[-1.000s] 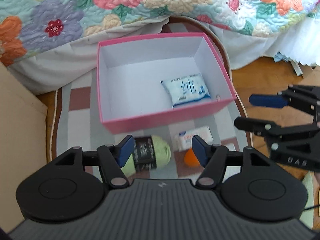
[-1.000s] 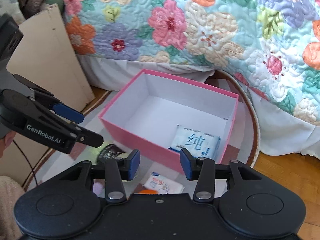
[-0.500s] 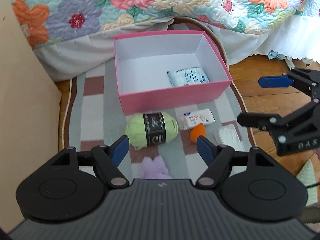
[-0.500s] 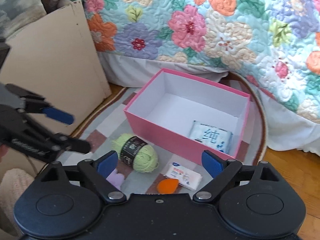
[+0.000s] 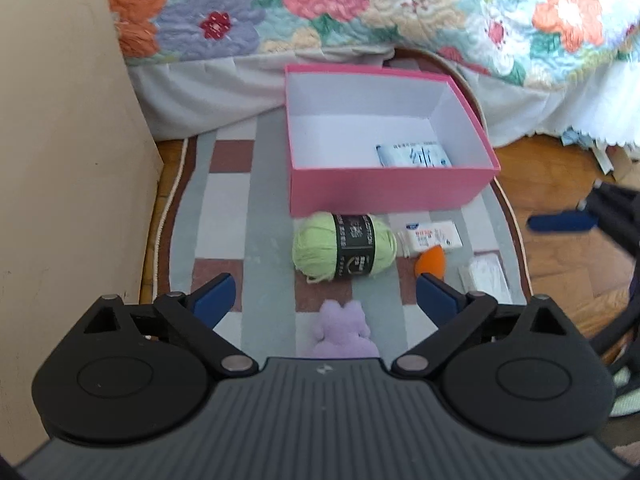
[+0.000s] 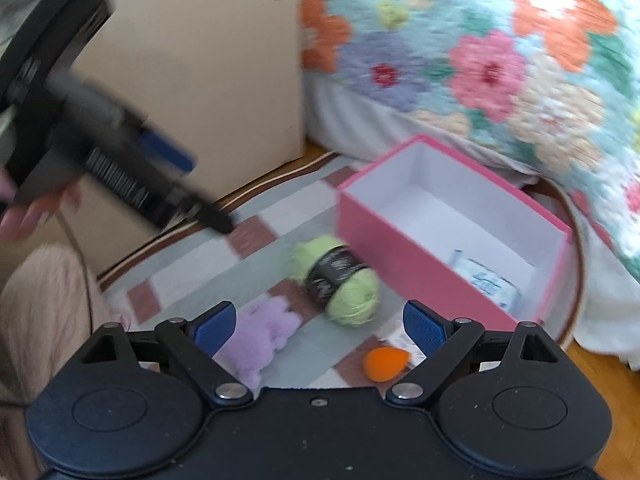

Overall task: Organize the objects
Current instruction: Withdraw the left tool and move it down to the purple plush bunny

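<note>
Left wrist view: the left claw (image 5: 325, 295) is being held wide apart above the rug (image 5: 224, 208), with nothing between its blue fingers (image 5: 211, 296).
Right wrist view: the right claw (image 6: 320, 325) is being held wide apart too, and nothing is being pinched by it.
Pink box (image 5: 390, 196): it is being kept on the rug, close to the bed, with its top open and its inside white.
Wipes pack (image 5: 414, 157): it is lying inside the pink box, at the front right corner.
Green yarn ball (image 5: 344, 251): it is lying on the rug, just in front of the pink box. A dark paper band is wrapped around its middle.
Small white pack (image 5: 432, 236): it is lying on the rug, just to the right of the yarn ball.
Orange sponge (image 5: 430, 261): it is lying just in front of the small white pack, touching it or nearly so.
Purple fluffy toy (image 5: 344, 330): it is lying on the rug, nearest to the left claw and between its two fingers in the picture.
Clear packet (image 5: 486, 276): it is lying at the right edge of the rug; it is too blurry to say more.
Flower quilt (image 5: 360, 4): it is hanging over the bed behind the box.
Tan board (image 5: 60, 140): it is standing to the left of the rug.
Wood floor (image 5: 560, 208): it is showing to the right of the rug.
</note>
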Demonstrator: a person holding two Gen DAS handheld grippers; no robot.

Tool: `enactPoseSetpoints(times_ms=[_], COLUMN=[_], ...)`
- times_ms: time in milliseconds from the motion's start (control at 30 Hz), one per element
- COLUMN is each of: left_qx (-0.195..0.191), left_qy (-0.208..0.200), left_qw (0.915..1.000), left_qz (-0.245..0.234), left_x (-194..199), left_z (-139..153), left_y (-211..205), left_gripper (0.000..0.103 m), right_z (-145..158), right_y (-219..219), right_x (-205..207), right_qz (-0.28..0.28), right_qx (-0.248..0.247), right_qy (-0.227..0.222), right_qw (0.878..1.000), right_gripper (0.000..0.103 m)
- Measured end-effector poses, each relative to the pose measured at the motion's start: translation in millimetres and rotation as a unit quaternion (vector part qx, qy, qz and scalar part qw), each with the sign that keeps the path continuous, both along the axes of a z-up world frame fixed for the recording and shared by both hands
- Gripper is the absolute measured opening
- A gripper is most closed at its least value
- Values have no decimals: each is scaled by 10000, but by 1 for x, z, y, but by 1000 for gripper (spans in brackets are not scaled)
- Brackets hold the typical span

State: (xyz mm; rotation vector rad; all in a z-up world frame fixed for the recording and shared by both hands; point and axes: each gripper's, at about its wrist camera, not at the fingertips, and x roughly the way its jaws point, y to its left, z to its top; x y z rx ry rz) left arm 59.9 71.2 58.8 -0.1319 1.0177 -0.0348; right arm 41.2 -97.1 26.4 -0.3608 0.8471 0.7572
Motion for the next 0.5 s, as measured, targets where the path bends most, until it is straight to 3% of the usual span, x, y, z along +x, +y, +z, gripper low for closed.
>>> enactPoseSetpoints(times_ms=[167,400,500], left_qx=[163,253,69], left_qy=[-74,31,156], left_qw=[9998,9993,9996], left_qz=[-66,-276,-211], left_x=[-4,-2,3], left_z=[-8,-35,-49], left_y=[-2,-14,-11], left_gripper=[98,98,98], right_z=[-10,-44,-60], right_y=[15,31,35], right_x=[-9,-13,-14], right_qz=[438,386,344], right_qx=[82,-13,69], right_qy=[-11,-145,-78], right_qw=[9990,9991,9994], right_gripper=[93,93,93])
